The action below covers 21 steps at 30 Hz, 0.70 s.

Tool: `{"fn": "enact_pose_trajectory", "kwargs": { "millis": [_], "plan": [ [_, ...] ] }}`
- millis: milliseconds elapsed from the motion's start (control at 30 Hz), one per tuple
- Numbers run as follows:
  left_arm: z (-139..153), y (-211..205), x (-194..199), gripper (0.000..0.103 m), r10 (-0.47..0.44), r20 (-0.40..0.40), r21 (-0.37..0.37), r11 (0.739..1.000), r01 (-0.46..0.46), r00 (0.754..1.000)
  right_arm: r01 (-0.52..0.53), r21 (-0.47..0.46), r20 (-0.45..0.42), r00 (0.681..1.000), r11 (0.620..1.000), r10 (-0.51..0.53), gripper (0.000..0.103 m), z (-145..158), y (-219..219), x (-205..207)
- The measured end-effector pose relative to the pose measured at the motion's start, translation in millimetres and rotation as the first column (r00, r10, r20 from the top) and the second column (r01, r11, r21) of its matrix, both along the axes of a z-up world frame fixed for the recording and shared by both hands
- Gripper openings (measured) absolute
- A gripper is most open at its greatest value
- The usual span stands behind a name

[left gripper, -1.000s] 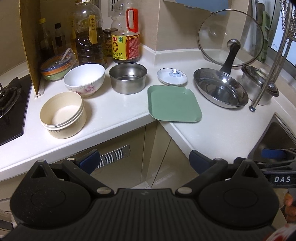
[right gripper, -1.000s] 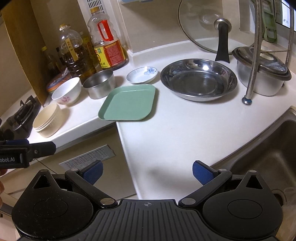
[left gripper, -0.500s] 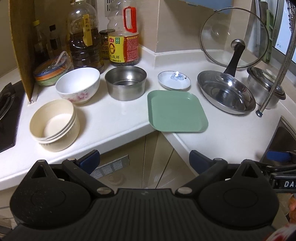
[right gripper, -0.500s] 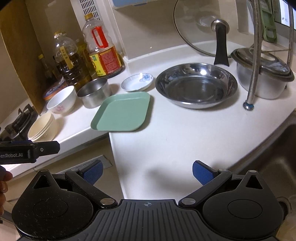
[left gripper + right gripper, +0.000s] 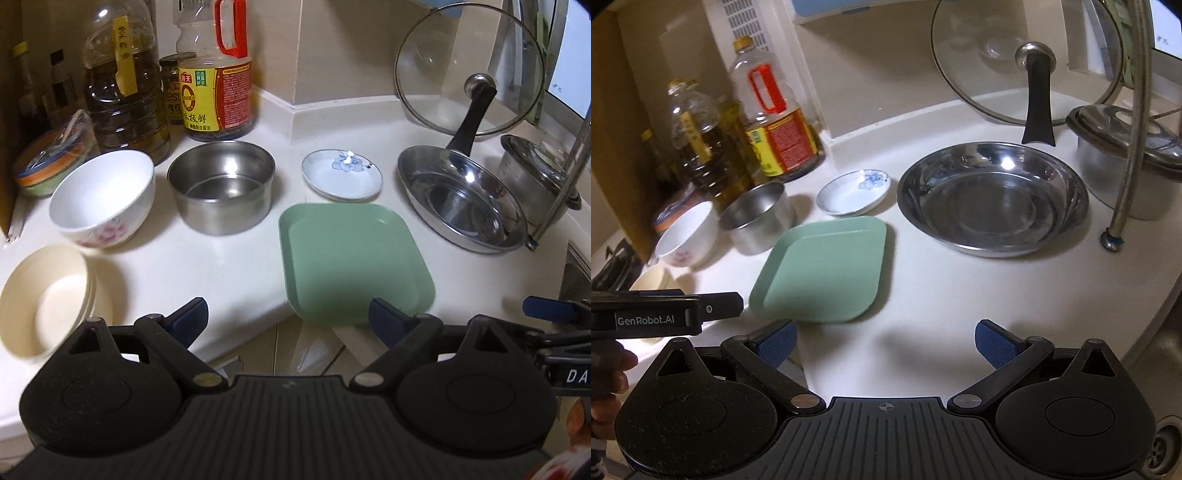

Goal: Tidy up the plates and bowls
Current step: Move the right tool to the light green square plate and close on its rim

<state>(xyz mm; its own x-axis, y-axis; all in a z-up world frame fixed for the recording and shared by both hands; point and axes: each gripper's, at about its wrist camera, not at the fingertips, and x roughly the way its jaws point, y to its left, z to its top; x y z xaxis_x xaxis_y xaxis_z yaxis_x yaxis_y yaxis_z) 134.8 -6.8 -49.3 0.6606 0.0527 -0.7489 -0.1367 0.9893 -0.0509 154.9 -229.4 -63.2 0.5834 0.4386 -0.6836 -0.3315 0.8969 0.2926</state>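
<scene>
Right now my left gripper [image 5: 286,317] is closing with nothing between its jaws, the green plate [image 5: 351,258] just ahead. My right gripper [image 5: 884,341] gapes empty, steel dish [image 5: 991,199] beyond.

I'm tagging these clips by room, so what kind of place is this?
A home kitchen, most likely: a white corner counter with cooking oil bottles against the wall, a sink at the right edge, and a glass pot lid leaning behind a steel basin.
</scene>
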Motion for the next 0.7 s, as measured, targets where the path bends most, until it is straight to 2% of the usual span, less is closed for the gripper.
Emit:
{"fn": "enact_pose_trajectory", "kwargs": {
  "millis": [33,100,167,333,700],
  "plan": [
    [-1.2,1.9,3.2,0.093,0.0,0.001,0.002,1.0,0.0,1.0,-0.007,0.011,-0.003,1.0,1.0,0.007,0.09,-1.4,2.7,4.4],
    [-4.2,4.9,9.8,0.091,-0.001,-0.002,0.003,1.0,0.001,1.0,-0.014,0.009,-0.02,1.0,1.0,0.014,0.079,-4.9,7.9,12.7],
    [-7.1,8.0,16.2,0.09,-0.006,-0.005,0.0,1.0,0.006,1.0,-0.011,0.005,-0.033,0.999,1.0,0.012,0.078,-9.2,13.0,20.7],
    [-15.1,13.1,30.0,0.083,-0.012,-0.017,0.007,1.0,0.012,1.0,-0.011,0.003,-0.035,0.999,1.0,0.011,0.057,-16.9,22.7,36.4],
    [-30.1,15.4,49.7,0.058,-0.027,-0.049,0.006,1.0,0.027,0.998,0.013,-0.004,-0.027,1.0,1.0,-0.013,0.038,-27.3,34.3,59.9]
  ]
}}
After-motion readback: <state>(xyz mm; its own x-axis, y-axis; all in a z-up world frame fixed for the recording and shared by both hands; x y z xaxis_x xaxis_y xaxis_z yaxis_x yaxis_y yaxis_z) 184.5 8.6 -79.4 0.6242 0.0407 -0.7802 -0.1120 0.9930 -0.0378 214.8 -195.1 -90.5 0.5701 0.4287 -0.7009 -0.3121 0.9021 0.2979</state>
